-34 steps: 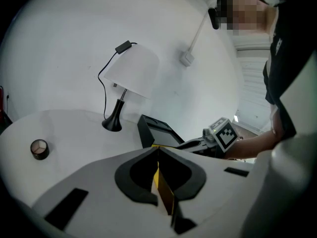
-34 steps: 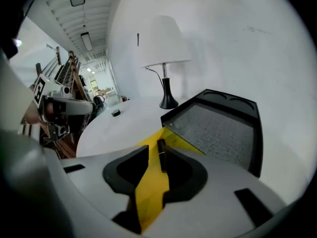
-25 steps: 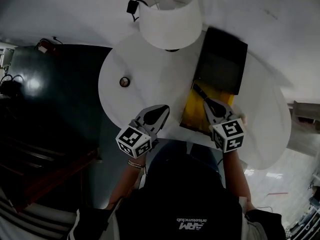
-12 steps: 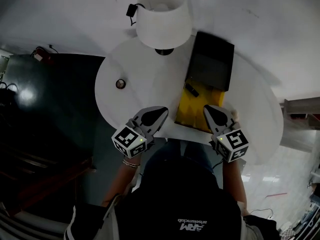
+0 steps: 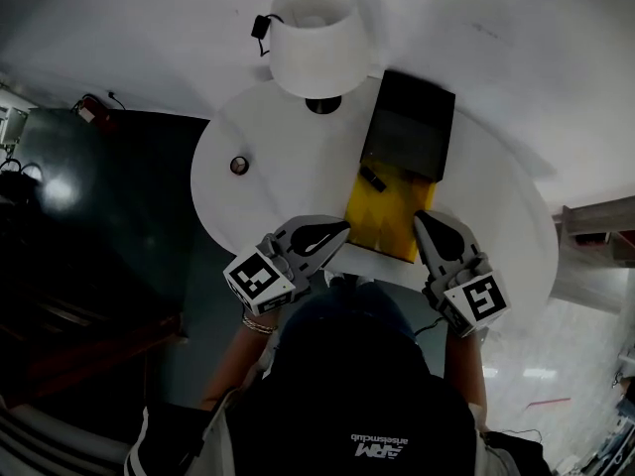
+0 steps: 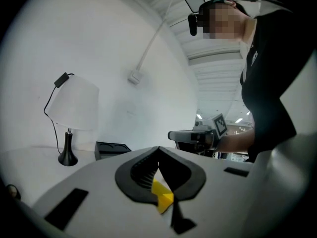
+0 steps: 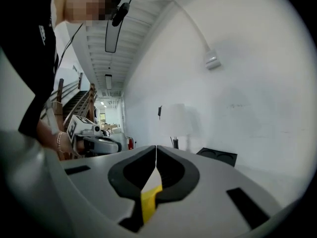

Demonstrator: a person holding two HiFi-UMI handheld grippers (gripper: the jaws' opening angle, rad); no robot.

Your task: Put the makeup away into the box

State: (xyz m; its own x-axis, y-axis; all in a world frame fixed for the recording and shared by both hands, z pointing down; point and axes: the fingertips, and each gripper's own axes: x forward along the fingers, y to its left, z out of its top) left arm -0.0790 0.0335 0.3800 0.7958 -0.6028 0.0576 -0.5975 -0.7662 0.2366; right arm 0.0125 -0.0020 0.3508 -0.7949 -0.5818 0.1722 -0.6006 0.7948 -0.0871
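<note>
Both pairs of jaws are pressed together with nothing pinched. The left gripper [image 5: 337, 230] and right gripper [image 5: 423, 218] hover over the near edge of the round white table [image 5: 278, 196]. Between them lies the yellow box [image 5: 382, 216], with a small dark makeup item [image 5: 372, 178] on it. A black tray [image 5: 407, 132] adjoins its far end, and a small round pot [image 5: 239, 165] sits well apart to the left, near the lamp [image 5: 316, 43].

Seen from above, the small dark item [image 5: 373, 178] lying in the yellow box [image 5: 392, 216] is too small to name. So is the little round thing [image 5: 238, 165] at nine o'clock on the round table [image 5: 278, 167]. The person's body [image 5: 347, 385] covers the table's rim at six o'clock. At twelve o'clock the lampshade [image 5: 310, 50] hides its own stem. Past the closed jaws of the left gripper [image 6: 158, 148] and the right gripper [image 7: 156, 148], the box is only a yellow sliver.
</note>
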